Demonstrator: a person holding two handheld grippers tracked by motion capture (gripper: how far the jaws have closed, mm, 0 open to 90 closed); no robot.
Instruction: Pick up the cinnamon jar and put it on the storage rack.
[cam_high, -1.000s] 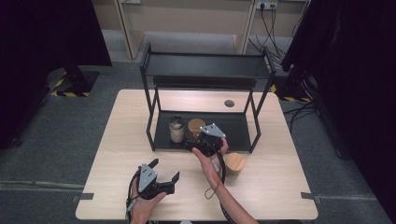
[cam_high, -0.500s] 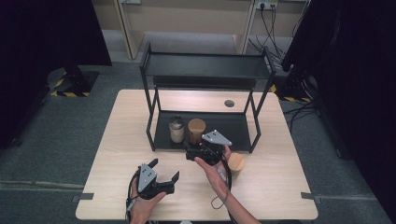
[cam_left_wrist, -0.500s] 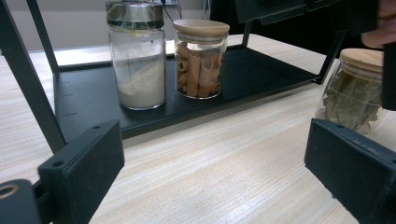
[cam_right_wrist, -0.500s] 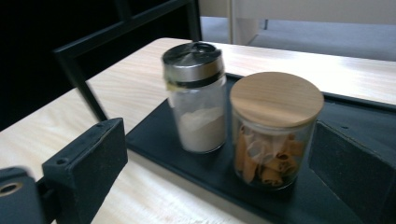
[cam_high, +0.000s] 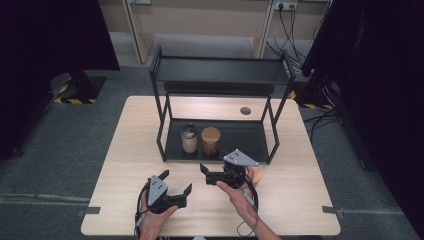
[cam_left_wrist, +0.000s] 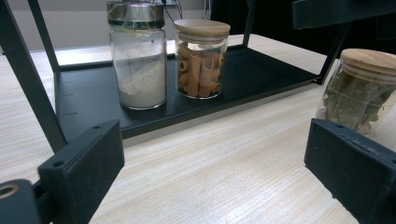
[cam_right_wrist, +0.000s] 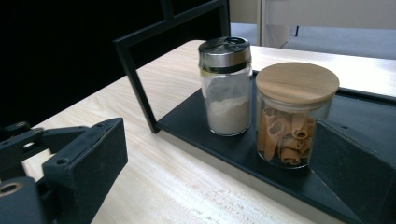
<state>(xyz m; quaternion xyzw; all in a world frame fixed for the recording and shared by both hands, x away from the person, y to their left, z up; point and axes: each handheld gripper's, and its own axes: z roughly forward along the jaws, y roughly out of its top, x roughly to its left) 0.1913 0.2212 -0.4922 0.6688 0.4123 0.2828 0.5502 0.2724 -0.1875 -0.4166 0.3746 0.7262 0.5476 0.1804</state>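
Note:
A black two-level rack (cam_high: 220, 70) stands on the wooden table (cam_high: 305, 200). Side by side on its lower shelf stand a metal-capped shaker of white powder (cam_high: 189, 139) (cam_left_wrist: 137, 60) (cam_right_wrist: 226, 88) and a wood-lidded jar of pasta tubes (cam_high: 210, 141) (cam_left_wrist: 201, 58) (cam_right_wrist: 292, 116). My right gripper (cam_high: 205, 174) (cam_right_wrist: 219, 177) hovers just in front of the shelf, pointing left, open and empty. My left gripper (cam_high: 177, 182) (cam_left_wrist: 215, 163) is open near the table's front edge, holding nothing. A wood-lidded jar of dried leaves (cam_high: 256, 174) (cam_left_wrist: 357, 88) stands on the table behind my right hand.
The rack's black posts (cam_left_wrist: 32, 74) (cam_right_wrist: 137, 88) rise at the corners of the lower shelf. A round cable hole (cam_high: 245, 110) sits in the tabletop behind the rack. Bare wood lies left and right of the hands.
My right gripper has drawn back from the pasta jar on the lower shelf toward the table's front, jaws empty. The jar stays on the shelf. The left gripper has not moved.

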